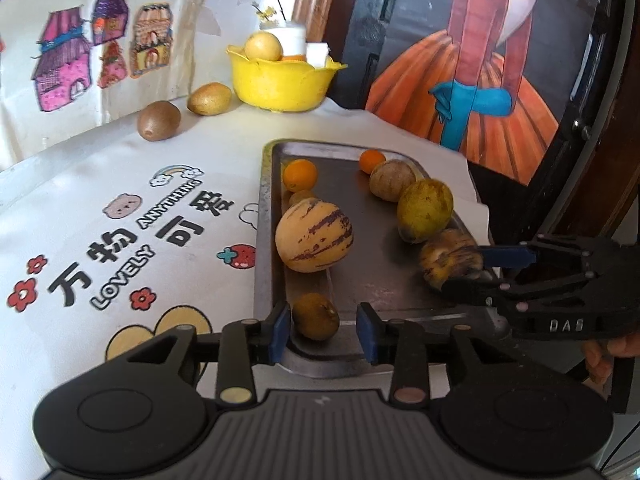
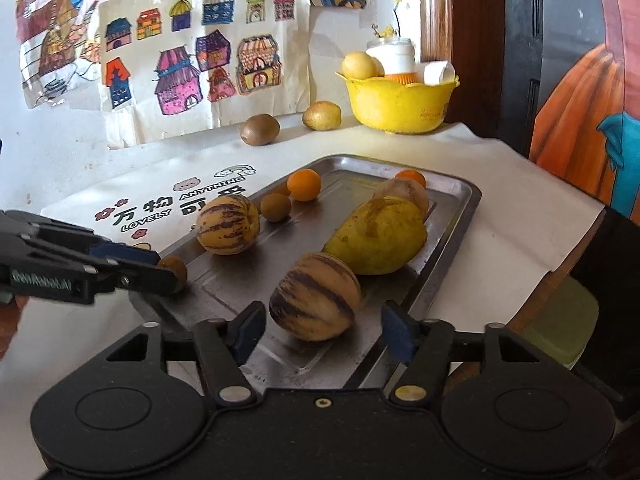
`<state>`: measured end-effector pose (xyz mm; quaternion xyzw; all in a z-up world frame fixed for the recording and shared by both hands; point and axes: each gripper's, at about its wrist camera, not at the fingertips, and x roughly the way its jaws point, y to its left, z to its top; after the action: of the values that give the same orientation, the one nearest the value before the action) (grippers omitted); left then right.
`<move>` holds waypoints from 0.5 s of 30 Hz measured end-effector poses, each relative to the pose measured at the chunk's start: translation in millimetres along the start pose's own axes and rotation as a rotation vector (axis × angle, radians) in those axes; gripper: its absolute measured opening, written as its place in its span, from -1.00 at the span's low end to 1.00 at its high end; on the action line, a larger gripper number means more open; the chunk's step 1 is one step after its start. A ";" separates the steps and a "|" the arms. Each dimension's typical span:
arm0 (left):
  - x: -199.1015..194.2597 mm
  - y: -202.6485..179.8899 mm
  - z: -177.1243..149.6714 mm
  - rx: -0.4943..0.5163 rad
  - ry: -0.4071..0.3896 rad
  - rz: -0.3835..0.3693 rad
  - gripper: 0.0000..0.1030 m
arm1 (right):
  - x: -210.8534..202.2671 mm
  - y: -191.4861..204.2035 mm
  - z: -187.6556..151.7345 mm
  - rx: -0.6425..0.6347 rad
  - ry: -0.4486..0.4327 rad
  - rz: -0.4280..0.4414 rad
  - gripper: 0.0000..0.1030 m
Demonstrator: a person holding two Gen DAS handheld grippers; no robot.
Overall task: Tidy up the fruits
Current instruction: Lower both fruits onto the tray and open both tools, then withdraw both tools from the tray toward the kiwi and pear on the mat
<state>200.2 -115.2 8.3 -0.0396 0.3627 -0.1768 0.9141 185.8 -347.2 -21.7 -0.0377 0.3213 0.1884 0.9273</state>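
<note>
A metal tray [image 1: 360, 216] [image 2: 452, 216] holds several fruits. My left gripper [image 1: 324, 330] is open around a small brown round fruit [image 1: 316, 316] at the tray's near corner; this fruit also shows in the right wrist view [image 2: 176, 270]. My right gripper [image 2: 320, 326] is open around a striped pepino melon [image 2: 316, 296], which shows blurred in the left wrist view [image 1: 448, 260]. A second striped melon [image 1: 314, 235] [image 2: 228, 224], a green-yellow mango [image 1: 424, 210] [image 2: 380, 234], small oranges [image 1: 300, 175] and a tan round fruit [image 1: 392, 180] lie on the tray.
A yellow bowl [image 1: 280, 80] [image 2: 400, 104] with fruit and a white cup stands at the back. Two kiwis [image 1: 158, 120] [image 1: 210, 98] lie on the printed tablecloth [image 1: 120, 220] by the wall. A dark painting [image 1: 480, 60] leans on the right.
</note>
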 end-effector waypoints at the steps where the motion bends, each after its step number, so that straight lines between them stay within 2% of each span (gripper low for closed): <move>1: -5.7 0.5 -1.3 -0.013 -0.015 0.001 -0.02 | -3.0 2.4 -1.1 -0.007 -0.007 -0.005 0.51; 3: -18.1 2.2 -5.8 -0.041 -0.051 0.011 0.15 | -9.4 6.0 -3.3 -0.007 -0.021 -0.004 0.54; 5: -28.3 4.1 -10.0 -0.057 -0.072 0.024 0.18 | -15.6 8.6 -4.5 0.004 -0.033 -0.003 0.61; 11: -56.5 5.3 -22.5 -0.087 -0.133 0.090 0.69 | -37.5 24.0 -8.3 0.051 -0.083 -0.010 0.88; 13: -65.9 5.4 -26.3 -0.092 -0.151 0.102 0.94 | -45.5 31.8 -11.2 0.058 -0.090 -0.011 0.97; 15: -76.5 6.6 -33.1 -0.101 -0.177 0.123 0.99 | -54.5 39.3 -13.8 0.061 -0.094 -0.010 0.99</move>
<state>128.1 -80.3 32.4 -0.0788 0.2910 -0.0978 0.9484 123.7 -331.2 2.6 -0.0019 0.2828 0.1756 0.9430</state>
